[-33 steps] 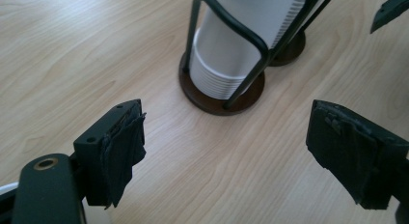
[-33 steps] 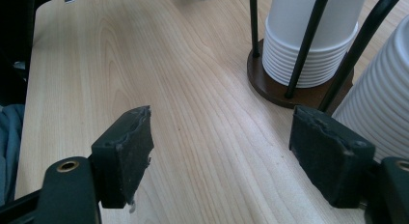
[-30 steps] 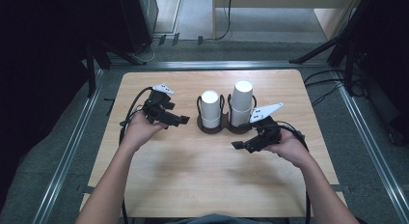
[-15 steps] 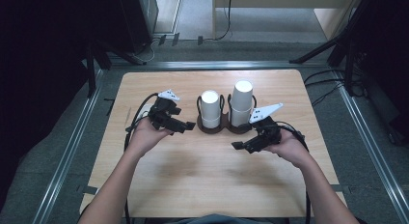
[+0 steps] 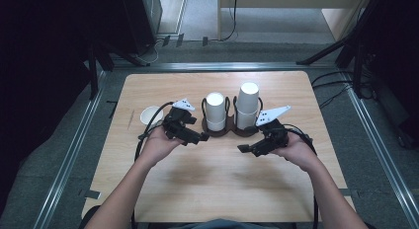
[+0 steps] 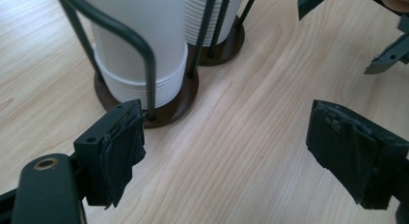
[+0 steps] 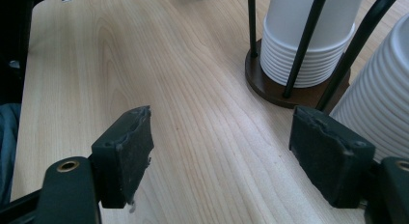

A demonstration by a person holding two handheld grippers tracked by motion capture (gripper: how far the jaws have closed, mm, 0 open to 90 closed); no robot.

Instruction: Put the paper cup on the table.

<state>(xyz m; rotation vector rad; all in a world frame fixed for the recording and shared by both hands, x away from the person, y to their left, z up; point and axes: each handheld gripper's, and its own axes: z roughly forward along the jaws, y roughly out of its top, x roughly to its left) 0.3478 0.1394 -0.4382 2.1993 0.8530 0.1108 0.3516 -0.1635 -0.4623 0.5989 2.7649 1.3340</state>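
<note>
A: Where do the cups sit?

B: Two stacks of white paper cups, upside down, stand in a dark wire cup holder at the middle of the wooden table. The left cup stack is shorter, the right cup stack taller. Each stands on its own round brown base, with black wire loops rising around it.

A: And the left gripper?

B: The left gripper is just beside the holder's left base, pointing toward it. In the left gripper view its jaws stand wide apart with nothing between them but bare tabletop; one pad is close in front of the nearer base and wire loop, though I cannot tell whether it touches.

A: The right gripper?

B: The right gripper hovers just in front of the holder's right base, tips pointing left. In the right gripper view its jaws are also spread wide, holding nothing; the ribbed rims of the nearer stack lie right beside one pad.

A: Anything else on the table?

B: A single paper cup, upright with its mouth up, stands left of the left hand, well apart from the holder.
</note>
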